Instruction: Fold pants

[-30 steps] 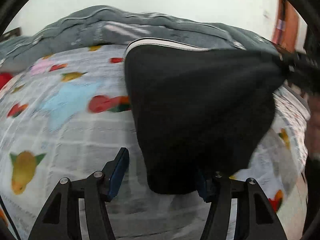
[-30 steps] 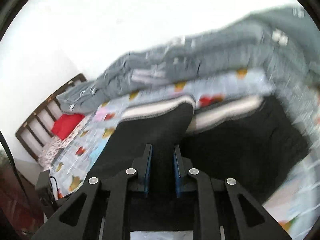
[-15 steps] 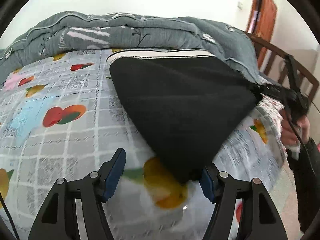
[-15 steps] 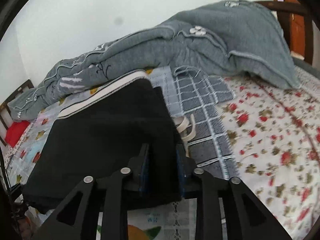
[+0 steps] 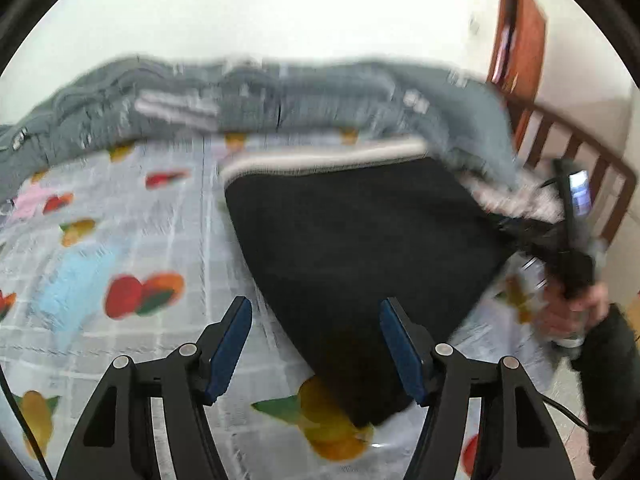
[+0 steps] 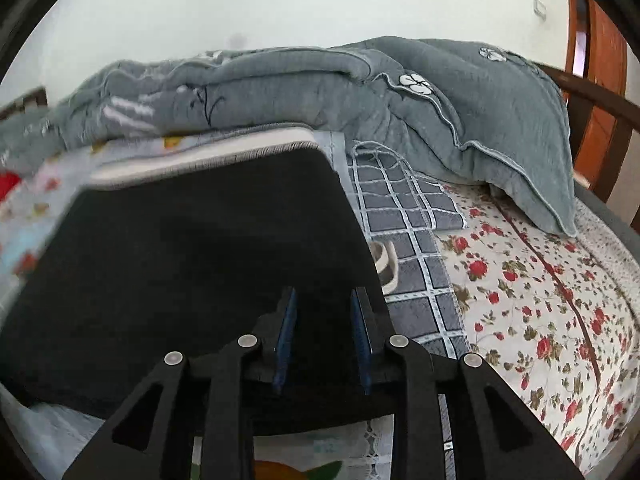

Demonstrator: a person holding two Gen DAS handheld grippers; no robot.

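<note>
The black pants (image 5: 360, 248) lie folded into a compact dark slab on the fruit-print sheet (image 5: 120, 260) of the bed, their pale waistband (image 5: 320, 160) on the far side against the heaped grey quilt (image 5: 280, 100). Half a second ago the near corner of the fabric sat tucked against the right finger of the left tongs (image 5: 316, 344); now those tongs stand wide open with nothing between the blue pads (image 5: 230, 344), and the near corner of the pants lies in the gap just beyond them, free on the sheet. So the left side has let go and the corner is laid down.

The right tongs (image 6: 324, 336), seen from their own camera, have the near right edge of the pants (image 6: 192, 272) running between their fingers. The gap looks a little wider than it did half a second ago, and whether the pads are pressing the cloth or have just loosened I cannot tell. To the right of the pants lie a grey checked cloth (image 6: 408, 216) and a flowered sheet (image 6: 540, 300).

This fold looks placed; what seems left is for the right side to release and for the edges to be squared or smoothed
</note>
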